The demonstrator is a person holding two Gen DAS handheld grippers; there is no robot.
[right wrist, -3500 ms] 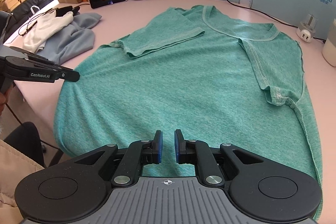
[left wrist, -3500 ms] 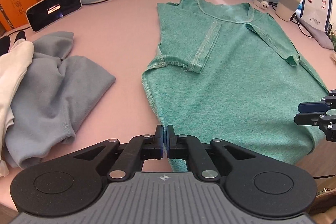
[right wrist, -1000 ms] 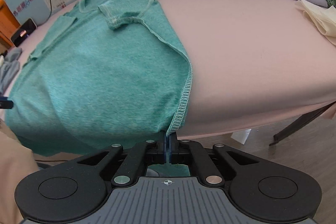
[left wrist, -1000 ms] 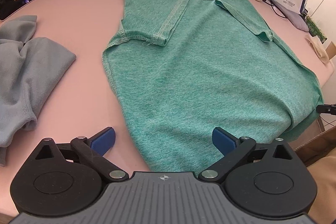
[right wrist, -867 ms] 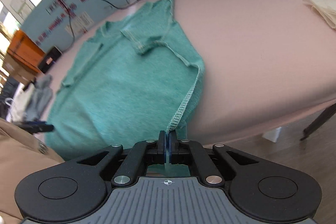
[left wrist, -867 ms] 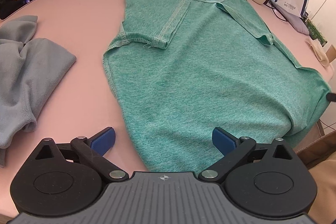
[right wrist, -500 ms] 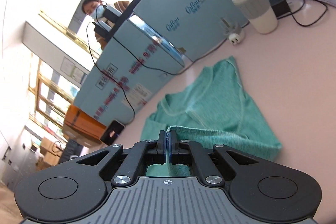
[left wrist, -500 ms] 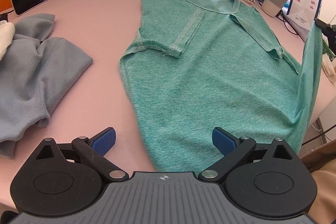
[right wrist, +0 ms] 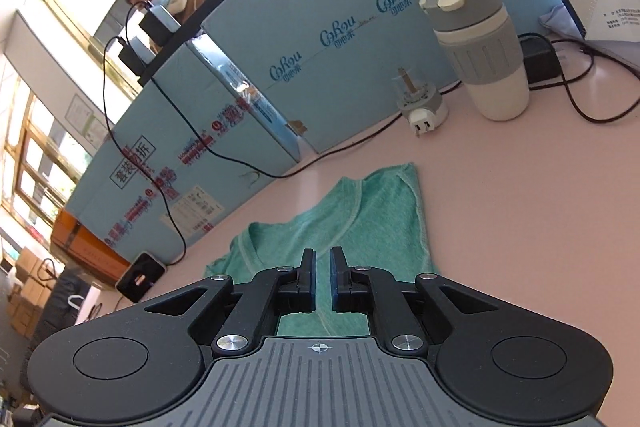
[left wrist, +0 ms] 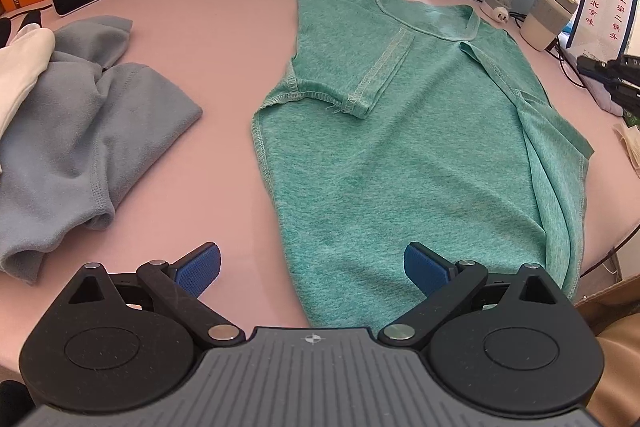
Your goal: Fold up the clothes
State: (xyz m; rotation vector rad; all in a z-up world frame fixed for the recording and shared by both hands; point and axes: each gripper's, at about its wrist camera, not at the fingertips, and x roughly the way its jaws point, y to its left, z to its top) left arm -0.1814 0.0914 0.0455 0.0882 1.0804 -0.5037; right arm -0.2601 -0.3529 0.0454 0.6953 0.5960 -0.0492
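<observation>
the green t-shirt (left wrist: 400, 131) lies spread on the pink table (left wrist: 224, 39), straight ahead of the left gripper (left wrist: 312, 269), its hem end hanging off the near edge between those tongs. both sleeves are turned in, and the side toward the right gripper (right wrist: 322, 277) is laid over in a long, loose flap. i'd say the folding is partly done: that flap wants smoothing, the other side isn't folded in, and the length isn't halved yet. the left tongs are released, spread wide with nothing pinched. the right tongs are just opening, a narrow gap, no cloth caught between. the shirt is a heathered knit with pale stitched seams; the grey garment (left wrist: 80, 115) off to the left lies crumpled, soft, fleecy.
</observation>
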